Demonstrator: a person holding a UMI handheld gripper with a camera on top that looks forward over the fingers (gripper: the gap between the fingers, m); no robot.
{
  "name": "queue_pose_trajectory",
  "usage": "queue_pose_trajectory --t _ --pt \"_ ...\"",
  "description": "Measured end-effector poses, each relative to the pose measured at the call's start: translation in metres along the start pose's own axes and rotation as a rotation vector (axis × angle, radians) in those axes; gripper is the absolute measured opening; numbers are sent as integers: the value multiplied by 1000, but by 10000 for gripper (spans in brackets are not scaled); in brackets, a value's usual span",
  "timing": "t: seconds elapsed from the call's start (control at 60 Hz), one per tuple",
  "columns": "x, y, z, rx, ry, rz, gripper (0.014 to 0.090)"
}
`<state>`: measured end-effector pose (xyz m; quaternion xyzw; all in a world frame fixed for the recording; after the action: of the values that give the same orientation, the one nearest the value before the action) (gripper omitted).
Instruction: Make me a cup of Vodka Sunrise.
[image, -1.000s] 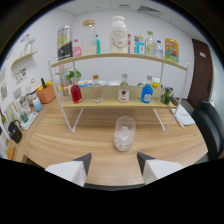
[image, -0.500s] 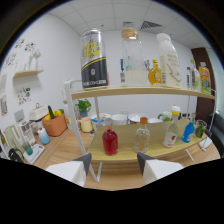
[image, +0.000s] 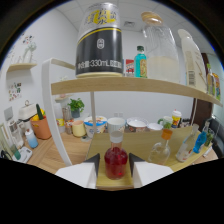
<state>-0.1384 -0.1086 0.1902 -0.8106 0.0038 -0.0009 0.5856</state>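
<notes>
Bright, even indoor light from ceiling panels (image: 131, 23) above and beyond the fingers. White walls well lit, no harsh shadows; soft shade under the upper shelf (image: 135, 85). Glare streak on the black can (image: 99, 42). Strong fisheye: shelf edges bow, black vignette all around. General softness, blur on the far clutter behind the red bottle (image: 115, 161), which sits between the gripper (image: 115, 167) fingers with small gaps.

Clear glass bottle (image: 116, 161) of red liquid, pale matt wooden shelf (image: 130, 84), glossy printed can (image: 99, 40) above.
</notes>
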Motion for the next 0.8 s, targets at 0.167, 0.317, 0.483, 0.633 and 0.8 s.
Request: queue_pose_trajectory --t 0.167,0.317,0.483,0.633,0.8 --pt "2 2 5 -10 8 3 361" --pt "2 2 1 -5 -11 -6 346" --pt "0 -17 -23 45 -50 -34 344" --pt "7 -38 -63 107 -86 -8 343" --pt "35 -15 -91 103 -90 61 343"
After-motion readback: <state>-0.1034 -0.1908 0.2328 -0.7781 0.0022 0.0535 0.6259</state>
